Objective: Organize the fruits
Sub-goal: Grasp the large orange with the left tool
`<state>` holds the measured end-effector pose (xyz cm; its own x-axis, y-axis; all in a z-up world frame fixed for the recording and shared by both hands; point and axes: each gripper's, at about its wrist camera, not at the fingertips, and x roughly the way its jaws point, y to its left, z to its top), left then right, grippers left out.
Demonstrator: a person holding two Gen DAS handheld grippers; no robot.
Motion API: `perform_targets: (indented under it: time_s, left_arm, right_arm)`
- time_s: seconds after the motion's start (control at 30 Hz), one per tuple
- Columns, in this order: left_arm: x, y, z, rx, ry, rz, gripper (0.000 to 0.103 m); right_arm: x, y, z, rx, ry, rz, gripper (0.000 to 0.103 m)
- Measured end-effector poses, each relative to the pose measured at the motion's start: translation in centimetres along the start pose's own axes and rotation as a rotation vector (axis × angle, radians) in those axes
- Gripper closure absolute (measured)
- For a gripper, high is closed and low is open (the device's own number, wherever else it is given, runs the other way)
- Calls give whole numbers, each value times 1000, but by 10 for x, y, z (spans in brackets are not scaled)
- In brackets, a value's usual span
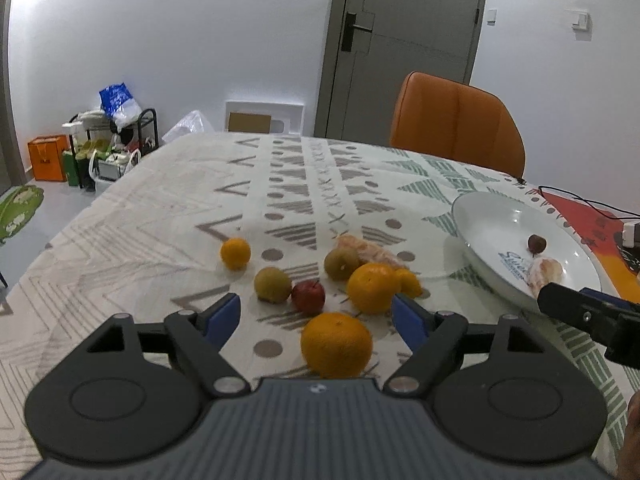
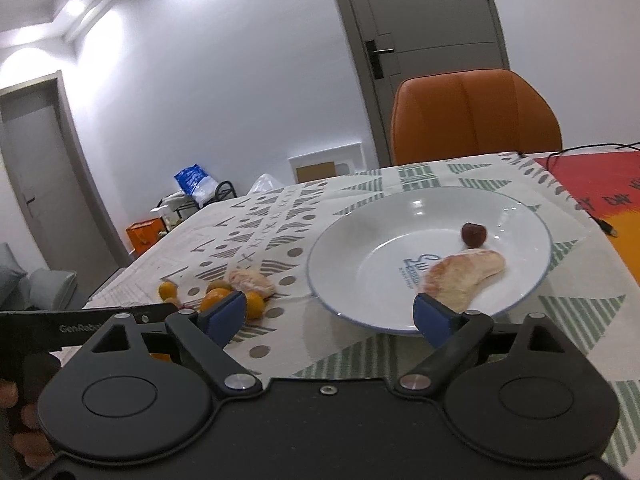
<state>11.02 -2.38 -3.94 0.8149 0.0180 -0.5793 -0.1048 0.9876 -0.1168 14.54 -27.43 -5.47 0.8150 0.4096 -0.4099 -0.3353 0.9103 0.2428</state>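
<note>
Patterned tablecloth [image 1: 168, 216] under fruits [image 1: 316, 280], plate [image 2: 344, 248].

White walls [image 1: 200, 40], orange chair [image 1: 456, 124]

Fruit sits clustered on the worktop [image 1: 160, 208], mid-surface. Nearest the left gripper [image 1: 316, 318] lies one orange [image 1: 336, 344], between its spread jaws. Behind that, an apple [image 1: 308, 297], with a kiwi [image 1: 273, 284] just left of it and a second orange [image 1: 372, 288] to its right. A small orange [image 1: 235, 253] sits apart, further left. The plate [image 2: 360, 248] lies right of the cluster, holding a peeled segment [image 2: 460, 276] with a small round fruit [image 2: 474, 234] behind it. A chair [image 2: 476, 116] stands beyond the worktop's far edge.
</note>
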Motion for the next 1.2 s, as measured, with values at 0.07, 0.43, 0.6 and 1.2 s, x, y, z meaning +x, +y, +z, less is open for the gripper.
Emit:
perform_targets:
  time_s: [0.07,0.43,0.6,1.2]
  left_arm:
    - [2,2,-3,-6,10,-8,22]
    - [15,7,-17,-35,47,-65,43]
    - [12,16,-14,-56,32,-93,62]
    - [8,53,-7,-136,-11,-40,62]
  right_arm:
    - [2,5,-1,-9,7,2,13]
    - [12,22,-2,-57,43,0,13]
    - [18,34,-2,-84,56,21,13]
    - [59,55,0,-126,143,93,54]
